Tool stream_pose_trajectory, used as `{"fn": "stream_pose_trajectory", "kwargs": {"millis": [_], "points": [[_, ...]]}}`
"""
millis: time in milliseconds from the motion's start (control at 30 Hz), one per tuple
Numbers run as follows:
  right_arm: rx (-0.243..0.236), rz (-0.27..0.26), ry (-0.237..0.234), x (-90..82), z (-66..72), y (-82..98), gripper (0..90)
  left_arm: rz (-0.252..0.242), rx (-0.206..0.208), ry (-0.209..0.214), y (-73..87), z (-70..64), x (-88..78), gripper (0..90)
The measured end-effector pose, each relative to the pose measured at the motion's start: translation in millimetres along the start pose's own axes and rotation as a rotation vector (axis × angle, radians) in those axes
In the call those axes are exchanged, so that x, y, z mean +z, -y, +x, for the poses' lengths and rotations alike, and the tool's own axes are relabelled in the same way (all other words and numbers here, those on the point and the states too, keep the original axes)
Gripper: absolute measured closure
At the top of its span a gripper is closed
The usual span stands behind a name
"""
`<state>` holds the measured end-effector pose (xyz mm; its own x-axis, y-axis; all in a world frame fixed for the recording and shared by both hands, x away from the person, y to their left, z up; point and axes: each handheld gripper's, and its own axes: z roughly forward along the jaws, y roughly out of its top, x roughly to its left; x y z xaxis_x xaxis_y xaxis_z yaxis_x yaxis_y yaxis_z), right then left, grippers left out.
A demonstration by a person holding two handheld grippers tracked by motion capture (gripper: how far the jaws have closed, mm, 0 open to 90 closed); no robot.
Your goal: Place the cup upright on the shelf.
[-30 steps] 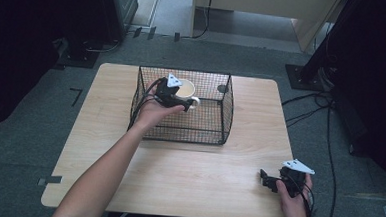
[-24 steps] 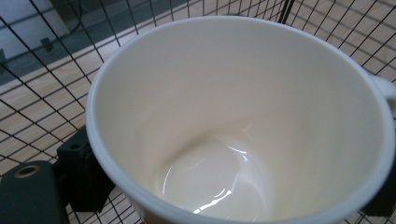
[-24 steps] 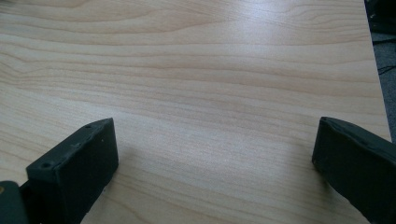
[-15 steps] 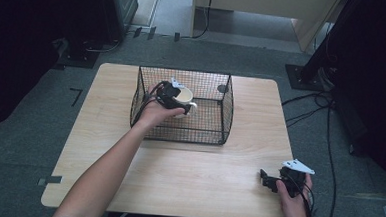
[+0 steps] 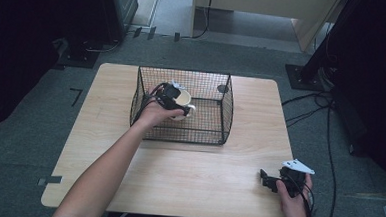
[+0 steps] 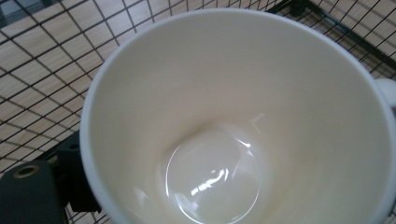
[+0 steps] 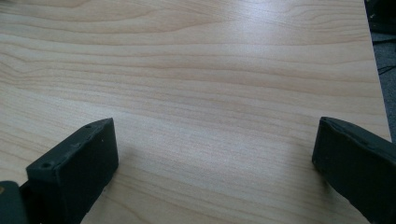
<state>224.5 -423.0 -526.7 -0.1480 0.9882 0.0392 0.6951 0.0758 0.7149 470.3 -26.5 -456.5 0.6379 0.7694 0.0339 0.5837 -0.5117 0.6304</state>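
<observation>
- Cream ceramic mug [image 5: 182, 100] sits inside the black wire-mesh basket [image 5: 210, 135], toward its left wall, mouth tilted up at the left gripper [image 5: 173, 105].
- Left gripper grips the mug's rim: one jaw outside, lower left in left gripper view.
- Right gripper [image 5: 270, 180] idle near the wooden table's [image 5: 192, 173] front-right corner, jaws wide apart, holding nothing.
- Left hand is the one on the mug; handle points away from the wrist.
</observation>
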Motion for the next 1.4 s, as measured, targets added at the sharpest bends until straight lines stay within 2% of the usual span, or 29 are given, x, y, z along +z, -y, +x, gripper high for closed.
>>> {"fn": "stream_pose_trajectory", "kwargs": {"millis": [67,267,433,500,533,600,733,900,1033,1200,1400], "points": [[-0.001,0.0,0.0,0.0,0.1,0.0,0.2,0.043,-0.014,-0.005,-1.6,0.4,-1.4,8.5],[-0.001,0.001,0.001,0.1,0.3,0.0,0.2,0.069,-0.044,0.017,-1.5,4.2,-1.9,8.3],[-0.002,0.001,0.001,0.1,0.3,0.0,0.2,0.11,-0.05,0.008,-1.5,3.6,-2.0,7.1],[-0.003,0.001,0.001,0.1,0.2,0.0,0.2,0.11,-0.057,0.043,-1.5,4.4,-2.2,3.0],[-0.002,0.001,0.001,0.1,0.3,0.0,0.2,0.106,-0.06,0.05,-1.8,4.3,-3.0,0.0],[0.0,0.0,0.0,0.1,0.2,0.0,0.2,0.109,-0.051,0.045,-2.3,4.1,-4.1,0.0],[0.0,0.0,0.0,0.0,0.1,0.0,0.2,0.07,-0.047,0.044,-3.6,4.4,-8.2,0.0],[0.001,0.0,0.0,0.0,0.0,0.0,0.2,0.049,-0.044,0.029,-5.0,4.2,-13.7,0.0],[-0.001,0.001,0.0,0.0,0.1,0.0,0.2,0.011,-0.06,0.029,-7.0,6.0,-21.2,0.0],[-0.003,0.002,0.002,0.1,0.3,-0.1,0.2,-0.057,-0.069,0.02,-9.7,9.1,-36.2,0.0],[-0.005,0.002,0.005,0.3,0.6,-0.1,0.2,-0.161,-0.066,0.01,-11.4,7.9,-56.1,0.0]]}}
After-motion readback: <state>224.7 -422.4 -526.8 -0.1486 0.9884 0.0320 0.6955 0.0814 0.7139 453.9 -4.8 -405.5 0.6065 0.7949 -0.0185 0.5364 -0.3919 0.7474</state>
